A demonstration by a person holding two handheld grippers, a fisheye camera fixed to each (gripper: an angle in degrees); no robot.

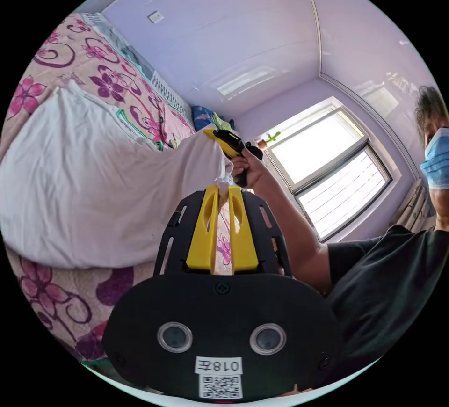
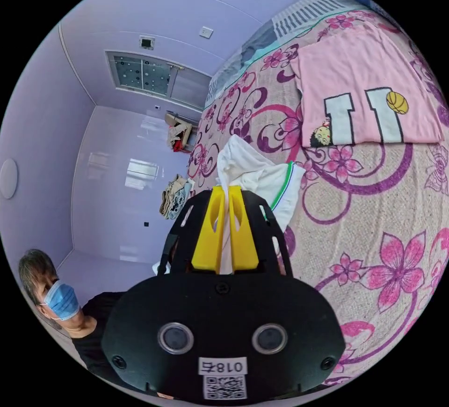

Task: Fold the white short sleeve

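Note:
The white short sleeve shirt (image 1: 93,187) hangs stretched above the flowered bedspread (image 1: 56,294) in the left gripper view. My left gripper (image 1: 223,190) is shut on one corner of it, cloth pinched between the yellow jaws. The right gripper (image 1: 230,144), held in a person's hand, grips the shirt's edge just beyond. In the right gripper view my right gripper (image 2: 228,190) is shut on a bunched part of the white shirt (image 2: 255,175), which has a green trim line and drapes toward the bed.
A pink shirt (image 2: 365,93) with a printed number lies flat on the bedspread (image 2: 374,220). A person in a black top (image 1: 374,285) stands beside the bed. A window (image 1: 327,168) is behind the person's arm. Piles of clothes (image 2: 175,196) lie past the bed's far edge.

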